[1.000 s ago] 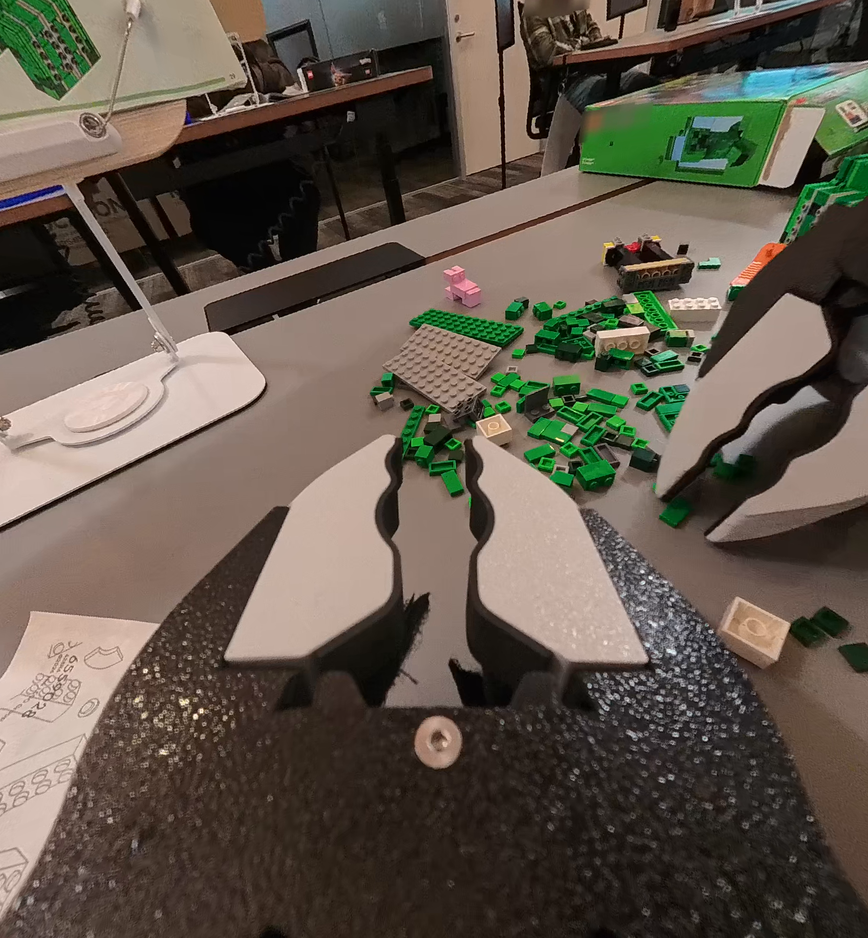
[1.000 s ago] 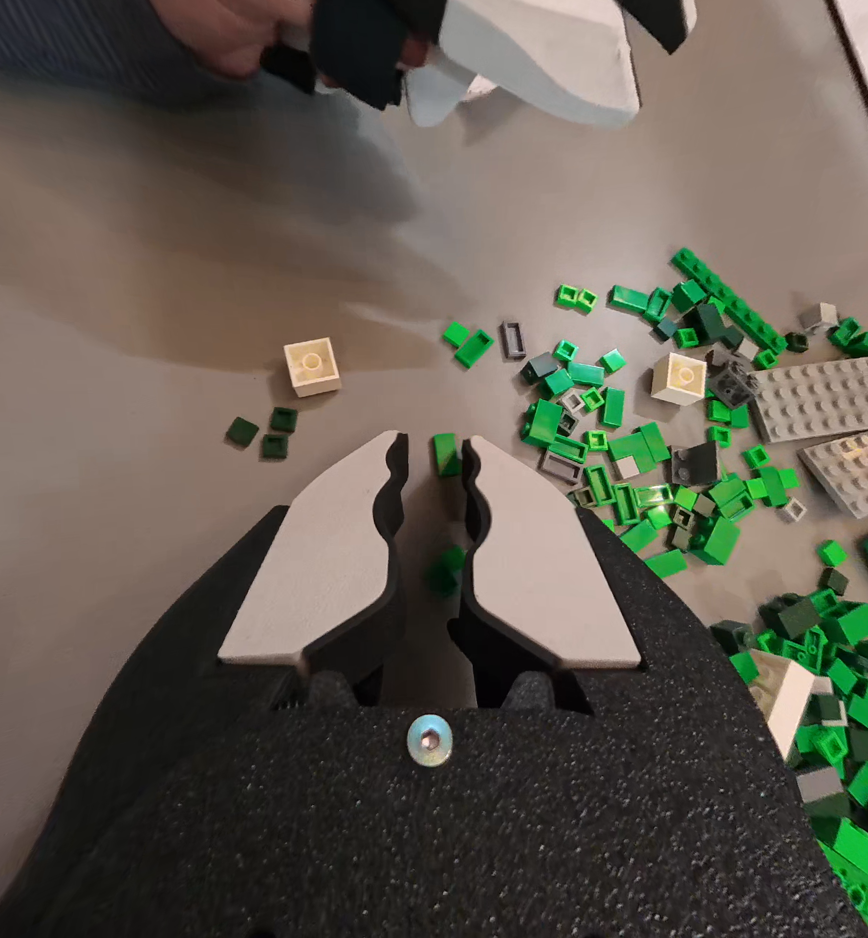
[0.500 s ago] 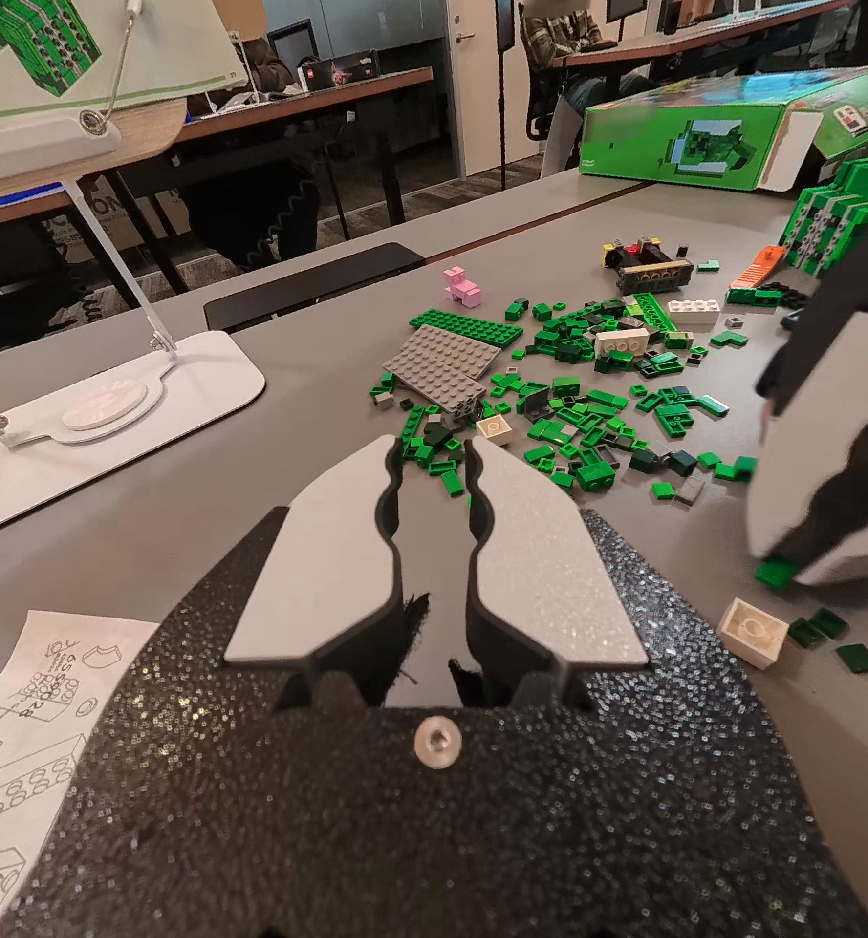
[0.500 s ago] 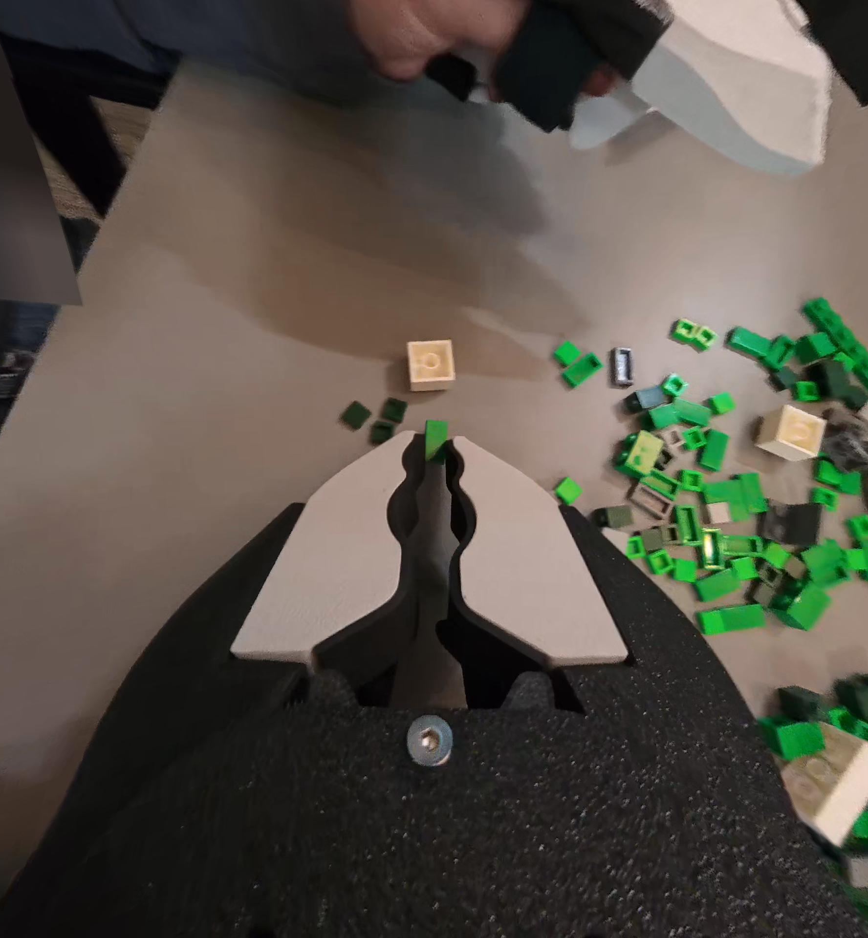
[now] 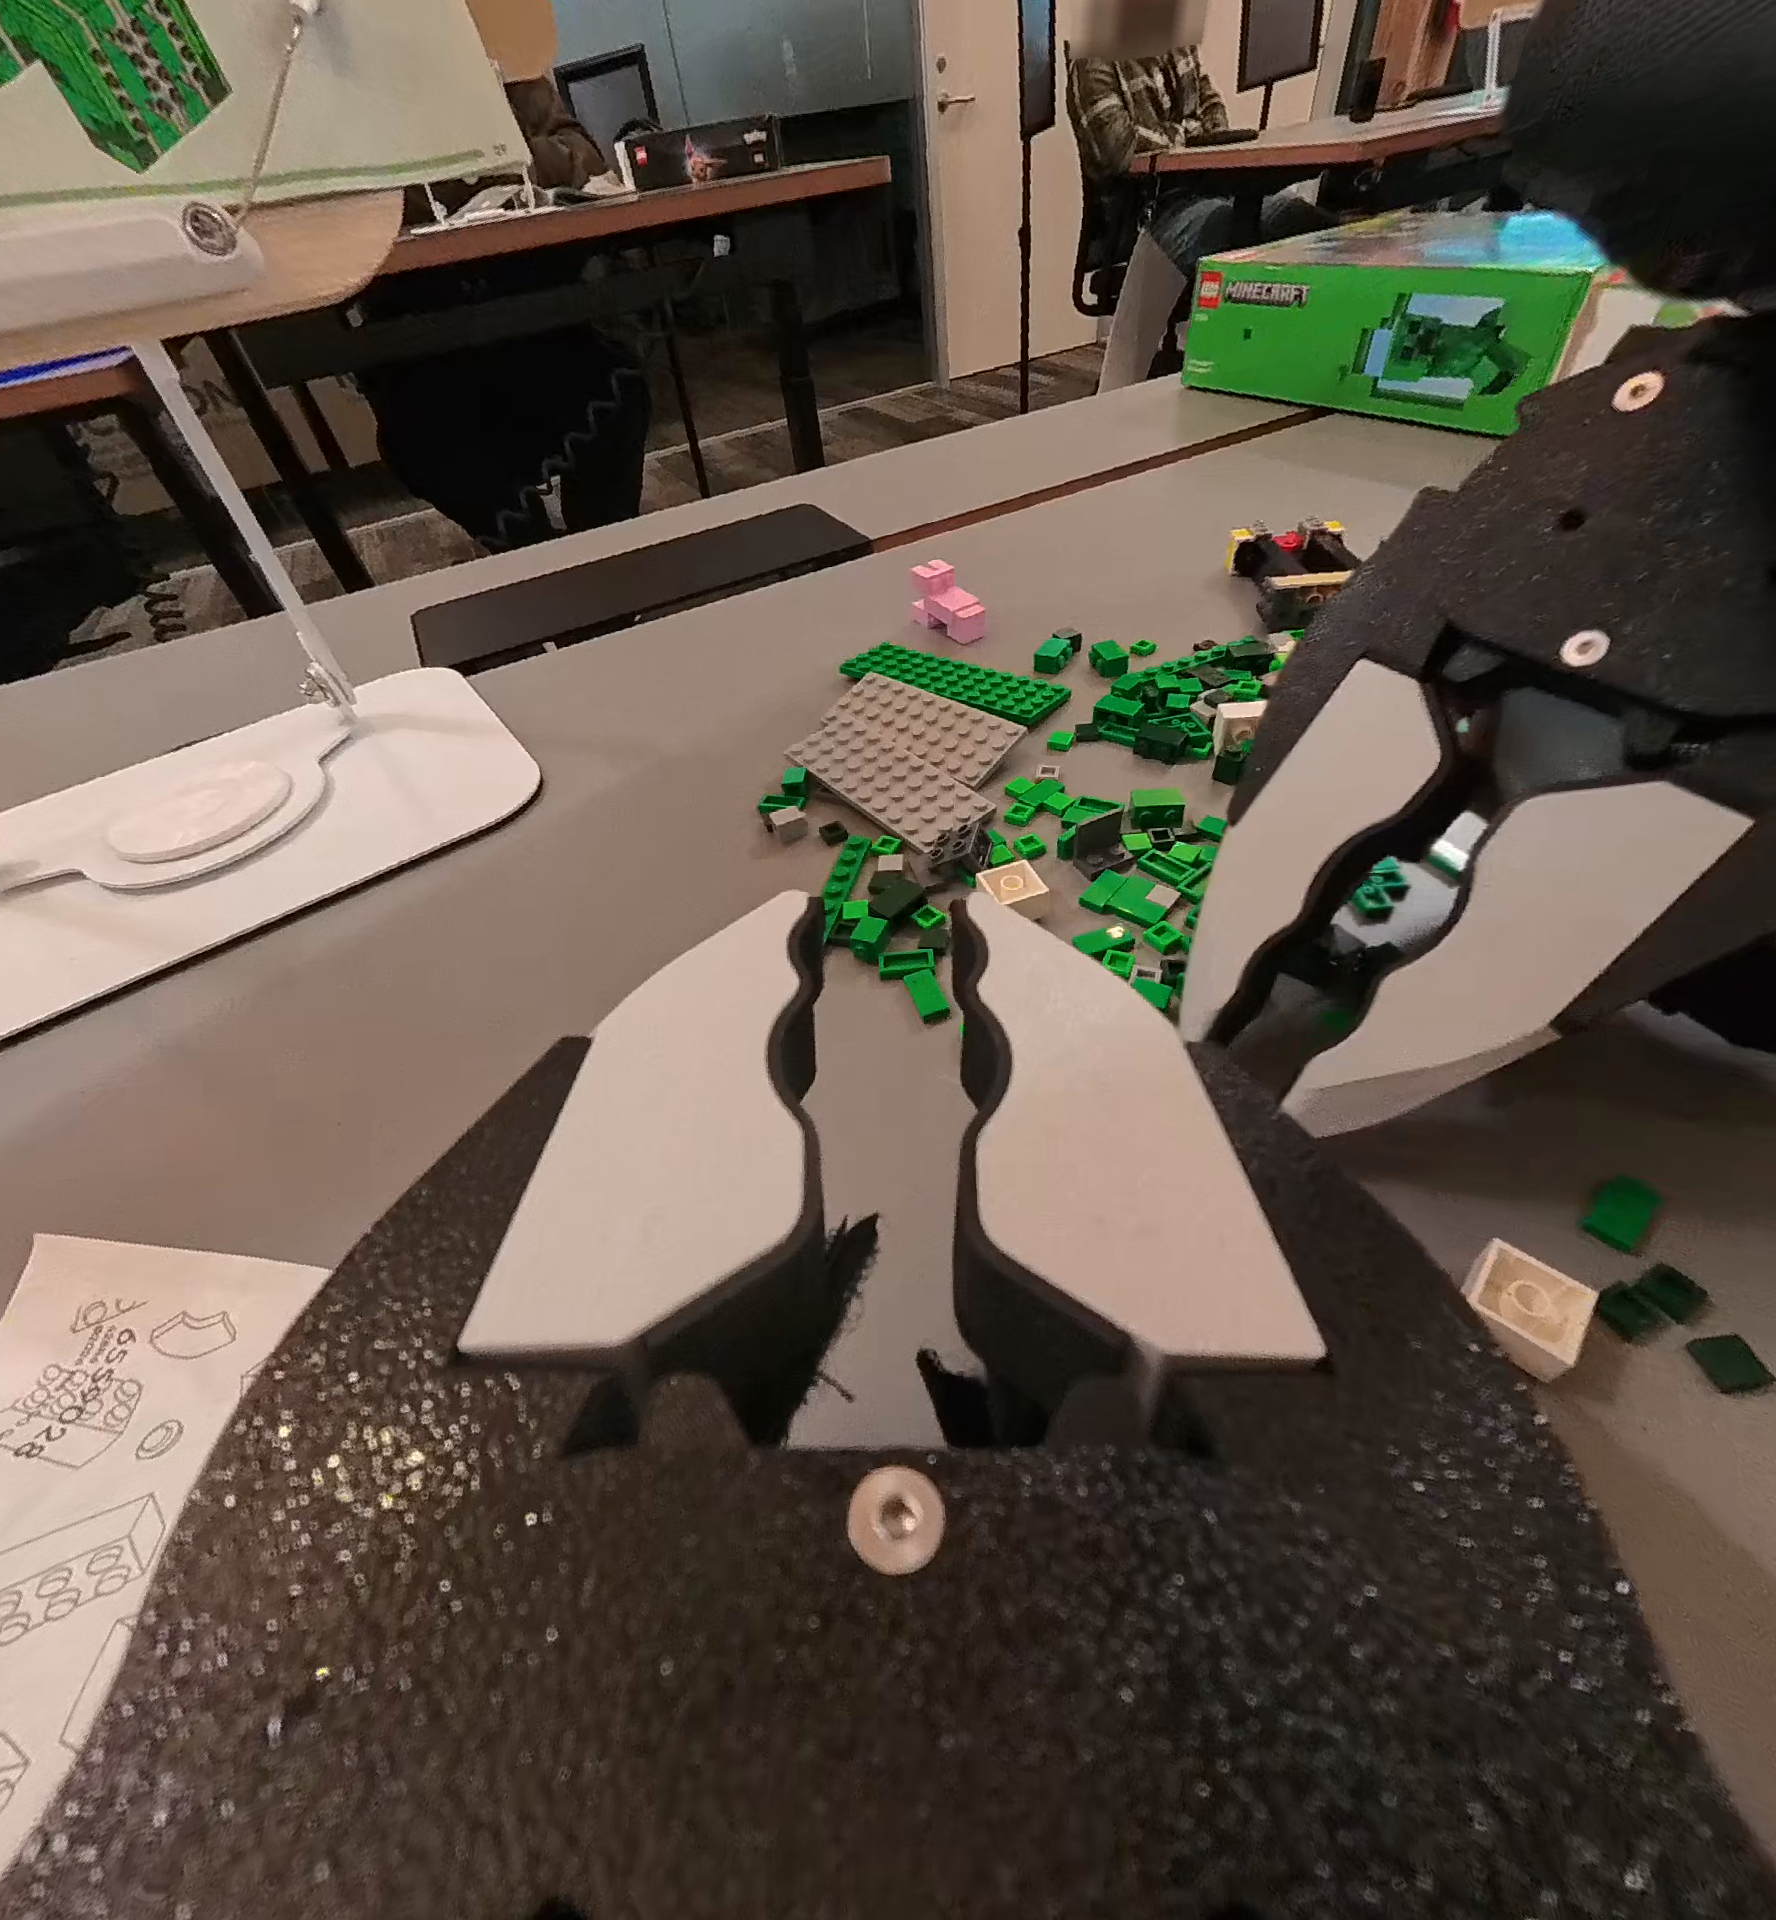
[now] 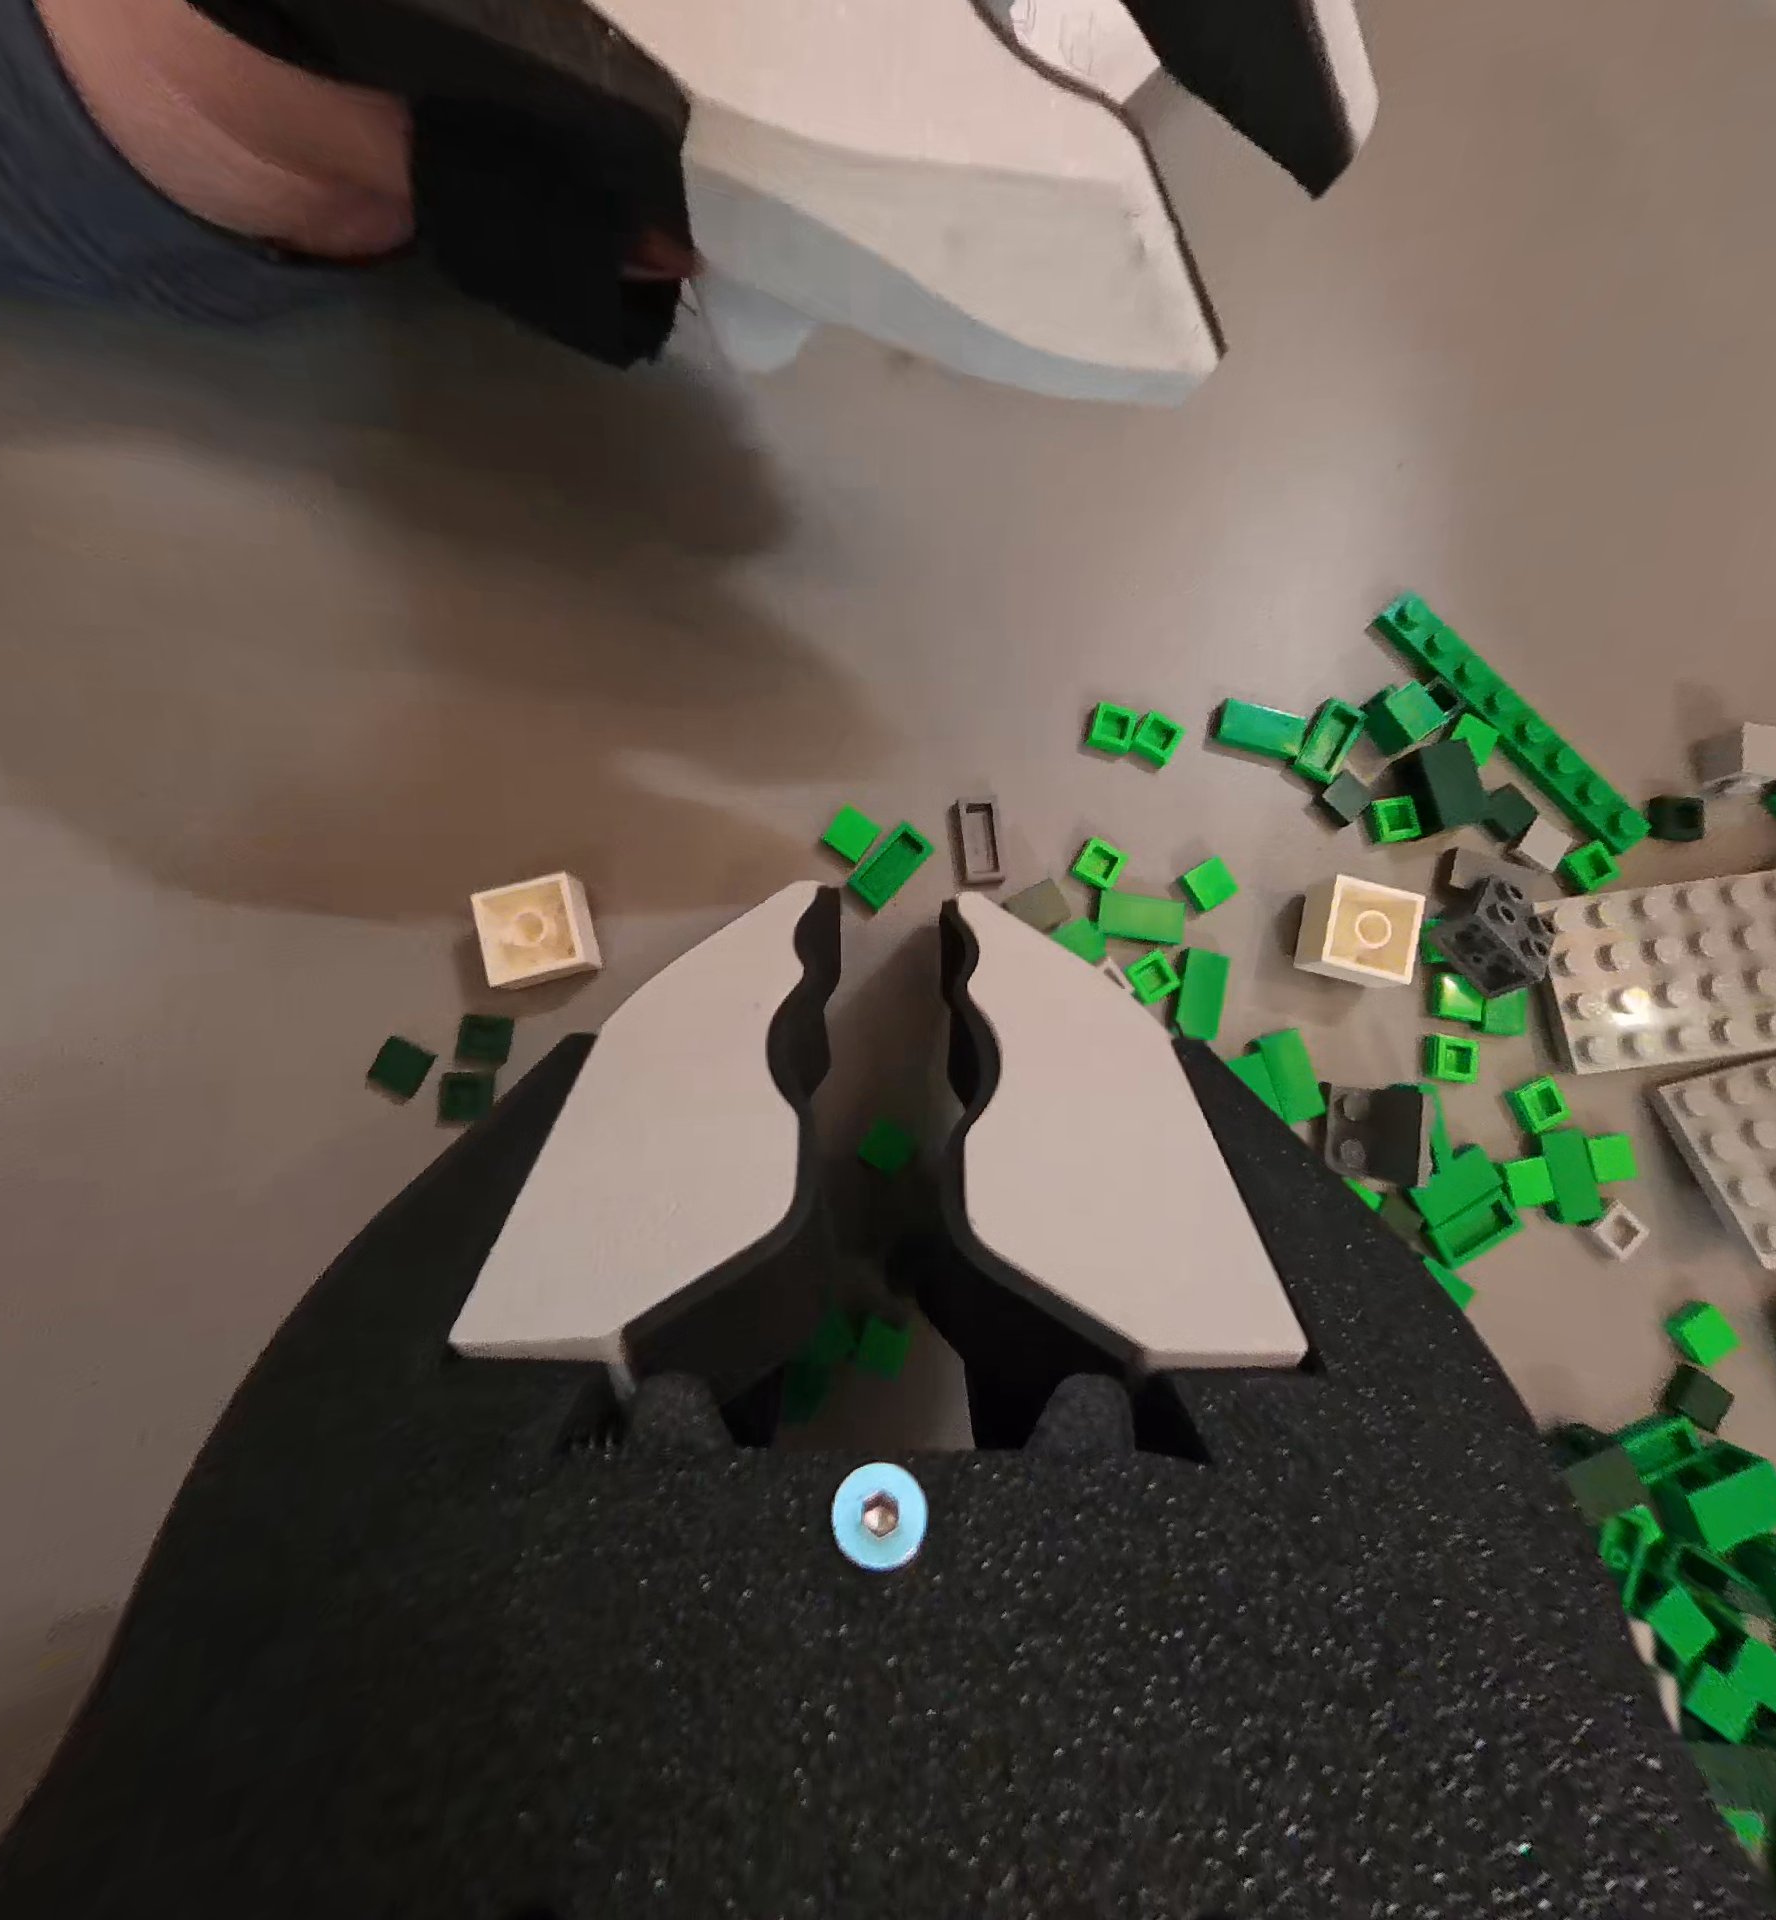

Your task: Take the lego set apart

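Inventory, from my two grippers. My left gripper [image 5: 886, 914]: jaws parted, nothing between them, held above the grey bench [image 5: 572, 935]. My right gripper [image 6: 889, 904]: jaws parted, holding nothing, pointed down at the bench; small green tiles [image 6: 886, 1145] lie on the bench seen through the gap. Lego set: in loose pieces, a scatter of green bricks [image 5: 1123, 831] ahead of both grippers, with two grey studded plates [image 5: 910, 753] and a long green plate [image 5: 951, 681] at its edge. A cream square brick [image 6: 534, 928] lies apart, three dark green tiles [image 6: 458, 1065] just beside it. Pink figure [image 5: 946, 601] and green box [image 5: 1383, 338] farther back. Printed sheet [image 5: 42, 1475] nearest left.
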Motion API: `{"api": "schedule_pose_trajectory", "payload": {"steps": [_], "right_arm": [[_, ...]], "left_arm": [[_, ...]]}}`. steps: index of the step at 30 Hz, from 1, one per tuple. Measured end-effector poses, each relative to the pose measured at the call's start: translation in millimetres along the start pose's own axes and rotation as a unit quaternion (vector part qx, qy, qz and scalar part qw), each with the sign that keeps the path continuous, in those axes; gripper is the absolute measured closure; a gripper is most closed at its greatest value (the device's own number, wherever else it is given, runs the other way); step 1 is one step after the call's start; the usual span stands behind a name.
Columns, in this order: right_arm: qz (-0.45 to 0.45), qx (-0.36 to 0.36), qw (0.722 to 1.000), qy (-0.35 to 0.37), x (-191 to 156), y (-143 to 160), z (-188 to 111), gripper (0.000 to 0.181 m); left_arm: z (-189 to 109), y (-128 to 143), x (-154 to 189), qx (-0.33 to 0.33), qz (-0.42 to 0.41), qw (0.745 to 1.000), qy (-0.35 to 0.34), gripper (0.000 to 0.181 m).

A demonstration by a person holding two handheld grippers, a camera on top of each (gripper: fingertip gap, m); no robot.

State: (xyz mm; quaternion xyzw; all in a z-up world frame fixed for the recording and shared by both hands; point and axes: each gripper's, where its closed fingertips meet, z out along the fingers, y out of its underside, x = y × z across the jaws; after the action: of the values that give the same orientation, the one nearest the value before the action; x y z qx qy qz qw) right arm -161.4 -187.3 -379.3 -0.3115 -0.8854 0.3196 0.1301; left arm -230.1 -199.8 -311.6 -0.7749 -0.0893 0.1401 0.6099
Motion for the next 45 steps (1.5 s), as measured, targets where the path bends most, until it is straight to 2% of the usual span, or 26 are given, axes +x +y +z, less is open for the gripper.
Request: {"api": "schedule_pose_trajectory", "payload": {"steps": [1,9,11,18,23,29,37,41,45], "right_arm": [[0.0,-0.003,1.0,0.002,0.7,-1.0,1.6,0.164],[-0.021,-0.029,0.999,0.009,-2.3,-5.5,9.4,0.169],[-0.033,-0.037,0.999,0.022,-1.2,-5.3,9.7,0.178],[-0.048,-0.048,0.997,0.045,-2.7,1.5,2.0,0.178],[-0.038,-0.031,0.999,0.014,-22.2,11.5,-17.6,0.178],[-0.012,-0.077,0.997,-0.013,-50.7,33.4,-40.3,0.178],[-0.01,-0.079,0.996,-0.046,-74.1,39.6,-37.9,0.178],[0.017,-0.059,0.997,-0.049,-67.8,36.0,-42.1,0.17],[0.009,0.01,1.0,0.006,-35.4,6.8,-45.7,0.17]], "left_arm": [[0.1,0.0,-0.1,0.0,-0.001,1.0,0.001,0.158],[0.2,0.3,-0.3,-0.001,-0.005,1.0,0.002,0.158],[0.1,0.3,-0.4,-0.001,-0.006,1.0,0.002,0.158],[0.1,0.0,-0.4,0.0,-0.003,1.0,0.001,0.158],[-0.1,-0.2,-0.6,0.0,-0.005,1.0,0.001,0.158],[0.0,-0.1,-0.9,0.0,-0.005,1.0,0.001,0.158],[0.4,0.3,-0.9,-0.002,-0.003,1.0,0.0,0.158],[0.4,0.4,-1.3,-0.002,-0.002,1.0,-0.002,0.158],[0.3,0.2,-1.7,-0.001,-0.003,1.0,-0.002,0.158]]}}
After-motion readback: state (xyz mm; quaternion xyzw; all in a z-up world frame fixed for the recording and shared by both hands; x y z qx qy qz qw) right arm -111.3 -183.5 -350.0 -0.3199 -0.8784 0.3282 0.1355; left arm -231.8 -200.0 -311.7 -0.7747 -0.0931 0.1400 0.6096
